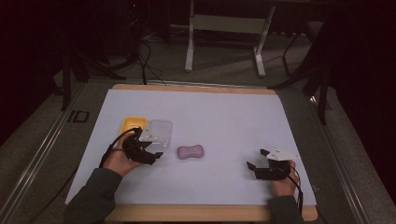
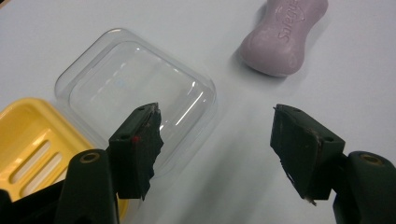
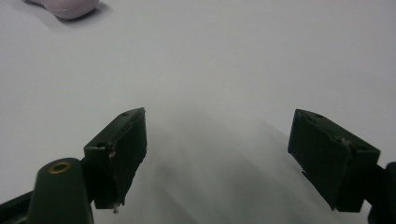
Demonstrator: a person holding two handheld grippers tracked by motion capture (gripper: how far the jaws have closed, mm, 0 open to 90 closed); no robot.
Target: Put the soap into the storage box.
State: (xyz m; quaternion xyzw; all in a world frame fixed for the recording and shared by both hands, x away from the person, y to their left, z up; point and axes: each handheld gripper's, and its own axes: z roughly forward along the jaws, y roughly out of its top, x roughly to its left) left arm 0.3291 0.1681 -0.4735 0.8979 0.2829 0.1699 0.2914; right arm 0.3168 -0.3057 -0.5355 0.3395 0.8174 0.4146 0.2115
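A pale purple bar of soap (image 1: 190, 151) (image 2: 283, 38) lies on the white mat near the middle. Left of it sit a yellow soap dish (image 1: 131, 124) (image 2: 32, 144) and a clear plastic lid (image 1: 159, 130) (image 2: 135, 88), side by side and touching. My left gripper (image 1: 150, 151) (image 2: 217, 140) hovers open just in front of the lid, with nothing between its jaws; the soap lies ahead and to its right. My right gripper (image 1: 258, 159) (image 3: 219, 149) rests open and empty low over bare mat at the front right. An edge of the soap (image 3: 70, 7) shows far off in the right gripper view.
The white mat (image 1: 224, 116) covers a wooden table (image 1: 196, 87). A metal rail (image 1: 42, 149) runs along the left side. Behind the table stand a white frame's legs (image 1: 189, 51) and cables on the floor.
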